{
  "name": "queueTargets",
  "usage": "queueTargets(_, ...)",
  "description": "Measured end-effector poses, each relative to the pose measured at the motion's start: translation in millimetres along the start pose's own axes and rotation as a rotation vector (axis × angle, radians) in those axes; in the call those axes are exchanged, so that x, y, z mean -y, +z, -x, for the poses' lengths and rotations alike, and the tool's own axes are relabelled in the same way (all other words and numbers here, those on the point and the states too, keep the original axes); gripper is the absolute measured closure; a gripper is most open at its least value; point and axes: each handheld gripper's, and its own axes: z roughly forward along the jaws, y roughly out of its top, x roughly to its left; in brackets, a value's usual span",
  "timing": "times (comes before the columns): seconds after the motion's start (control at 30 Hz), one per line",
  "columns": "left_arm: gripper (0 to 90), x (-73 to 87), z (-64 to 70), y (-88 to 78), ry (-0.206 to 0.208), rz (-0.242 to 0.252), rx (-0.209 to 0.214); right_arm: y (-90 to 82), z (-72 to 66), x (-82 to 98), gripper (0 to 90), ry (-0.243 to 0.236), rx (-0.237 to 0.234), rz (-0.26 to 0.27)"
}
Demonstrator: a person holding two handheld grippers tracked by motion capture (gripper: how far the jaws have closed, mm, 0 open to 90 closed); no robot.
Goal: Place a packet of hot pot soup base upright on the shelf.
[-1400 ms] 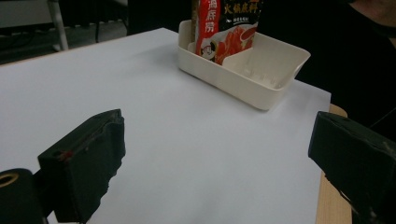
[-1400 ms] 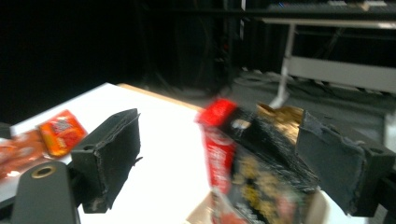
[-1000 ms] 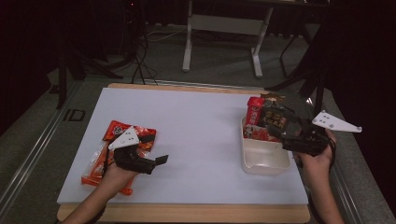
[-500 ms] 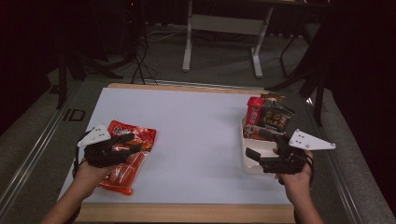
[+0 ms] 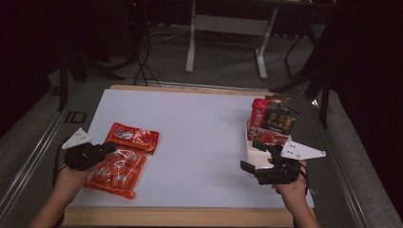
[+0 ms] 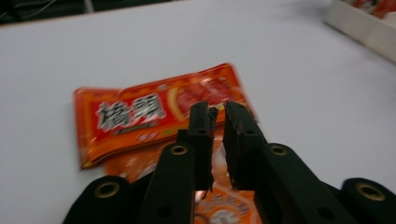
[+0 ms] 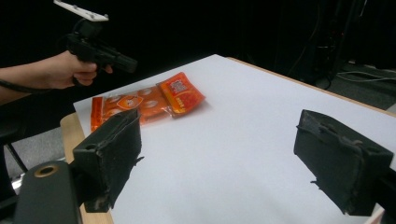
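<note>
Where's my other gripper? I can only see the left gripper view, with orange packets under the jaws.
Observer: In the high view the right gripper is on the table's right side, by the near end of the white tray.
Operator: Is it holding anything?
Observer: No. In the right gripper view its jaws stand wide apart, with bare white table between them.
Operator: What's in the tray?
Observer: A red packet and a dark packet stand upright at its far end.
</note>
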Motion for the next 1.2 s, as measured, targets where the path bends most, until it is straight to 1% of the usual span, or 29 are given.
queueTargets(0.03, 84.2, 3.4, -6.1, 1.9, -0.024, -0.012, -0.005, 0.1, -0.1, 0.1, 14.7, 0.0, -0.001, 0.002)
queueTargets(0.07, 86.4, 5.5, -9.2, 2.7, -0.03, -0.017, -0.014, 0.5, -0.2, 0.0, 14.6, -0.002, 0.001, 0.001)
queueTargets(0.1, 88.5, 5.5, -9.2, 2.7, -0.03, -0.017, -0.014, 0.5, -0.2, 0.0, 14.6, -0.002, 0.001, 0.001)
queueTargets(0.13, 89.3, 11.4, -16.0, 5.7, -0.032, -0.049, -0.04, 1.2, -0.7, 0.2, 14.7, -0.002, -0.005, 0.003)
queueTargets(0.2, 89.5, 16.5, -19.7, 7.0, -0.022, -0.084, -0.065, 1.7, -1.6, 0.4, 14.7, -0.015, 0.0, -0.005)
queueTargets(0.27, 89.7, 18.7, -20.9, 6.9, -0.021, -0.089, -0.068, 1.8, -2.0, 0.9, 14.7, -0.018, 0.001, -0.004)
queueTargets(0.3, 89.7, 22.1, -23.1, 6.7, -0.018, -0.109, -0.086, 1.7, -1.8, 1.2, 14.7, -0.016, -0.005, -0.003)
queueTargets(0.33, 89.7, 27.0, -26.1, 6.0, -0.024, -0.136, -0.084, 1.7, -1.1, 2.0, 14.7, -0.012, -0.001, -0.007)
queueTargets(0.37, 89.8, 27.0, -26.1, 6.0, -0.024, -0.136, -0.084, 1.7, -1.1, 2.0, 14.7, -0.012, -0.001, -0.007)
queueTargets(0.4, 89.8, 30.7, -27.2, 5.4, -0.019, -0.15, -0.095, 2.0, -0.8, 2.4, 14.7, -0.008, -0.002, -0.006)
queueTargets(0.43, 89.8, 33.8, -28.5, 5.1, -0.022, -0.167, -0.095, 2.6, -0.5, 2.9, 14.7, -0.007, -0.002, -0.011)
queueTargets(0.47, 89.8, 39.5, -29.3, 4.6, -0.001, -0.199, -0.107, 2.9, -0.7, 2.9, 14.7, -0.012, -0.001, -0.014)
queueTargets(0.5, 89.8, 42.5, -30.2, 4.1, 0.0, -0.217, -0.113, 3.0, -1.0, 2.9, 14.7, -0.013, -0.002, -0.014)
queueTargets(0.53, 89.8, 46.0, -32.3, 2.4, -0.005, -0.226, -0.103, 3.1, -1.3, 2.8, 14.7, -0.014, -0.002, -0.016)
queueTargets(0.6, 89.8, 50.0, -34.8, 0.7, -0.019, -0.249, -0.11, 3.3, -1.3, 2.7, 14.7, -0.016, -0.001, -0.018)
queueTargets(0.63, 89.8, 50.0, -34.8, 0.7, -0.019, -0.249, -0.11, 3.7, -1.0, 3.0, 14.7, -0.014, -0.002, -0.014)
queueTargets(0.67, 89.8, 52.6, -36.0, -0.8, -0.027, -0.25, -0.109, 4.0, -0.8, 3.1, 14.7, -0.014, -0.001, -0.016)
queueTargets(0.7, 89.8, 55.5, -35.7, -2.0, -0.021, -0.265, -0.114, 4.3, -0.8, 3.2, 14.7, -0.015, 0.0, -0.019)
queueTargets(0.77, 89.8, 56.5, -35.9, -3.2, -0.029, -0.261, -0.109, 4.5, -0.8, 3.4, 14.7, -0.016, 0.001, -0.02)
queueTargets(0.8, 89.8, 57.0, -35.3, -3.9, -0.032, -0.268, -0.106, 4.7, -0.7, 3.5, 14.7, -0.015, 0.0, -0.019)
queueTargets(0.87, 89.8, 57.2, -33.5, -3.6, -0.028, -0.276, -0.1, 5.0, -0.6, 3.0, 14.7, -0.015, 0.001, -0.021)
queueTargets(0.9, 89.8, 56.9, -32.3, -3.2, -0.019, -0.279, -0.104, 4.9, -0.5, 2.7, 14.7, -0.014, -0.001, -0.021)
queueTargets(1.03, 89.9, 55.6, -30.3, -2.2, -0.006, -0.29, -0.102, 5.5, -0.5, 2.8, 14.8, -0.013, -0.002, -0.021)
queueTargets(1.07, 89.9, 54.7, -29.9, -1.3, -0.015, -0.293, -0.1, 5.9, -0.1, 3.0, 14.8, -0.01, -0.004, -0.022)
queueTargets(1.17, 89.9, 53.8, -28.7, 0.0, -0.022, -0.297, -0.1, 7.5, 0.3, 3.5, 14.8, -0.007, -0.006, -0.024)
queueTargets(1.2, 89.9, 53.6, -27.0, 1.9, -0.031, -0.295, -0.087, 7.6, 0.2, 3.7, 14.8, -0.007, -0.007, -0.027)
